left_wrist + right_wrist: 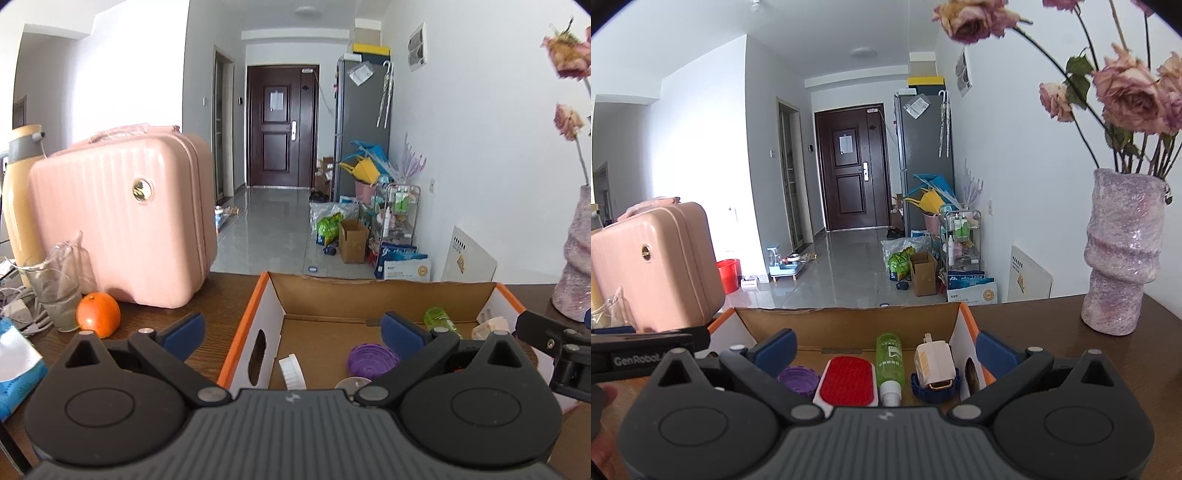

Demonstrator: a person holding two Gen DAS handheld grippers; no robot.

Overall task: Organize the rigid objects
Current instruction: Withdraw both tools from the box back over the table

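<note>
An open cardboard box (275,306) with orange edges sits on the dark wooden table; it also shows in the right wrist view (849,323). Inside lie a purple lid (798,378), a red-bristled white brush (847,382), a green bottle (889,360), a beige plug adapter (934,363) on a blue lid (919,391). In the left wrist view I see the purple lid (371,360), the brush's white edge (291,371) and the green bottle (441,321). My left gripper (291,330) is open and empty over the box's left wall. My right gripper (886,349) is open and empty over the box.
A pink hard case (122,221) stands left of the box, with an orange (98,314), a plastic-wrapped glass (59,295) and a yellow flask (20,199) beside it. A pink vase (1123,251) of dried roses stands right of the box. The table's far edge is behind the box.
</note>
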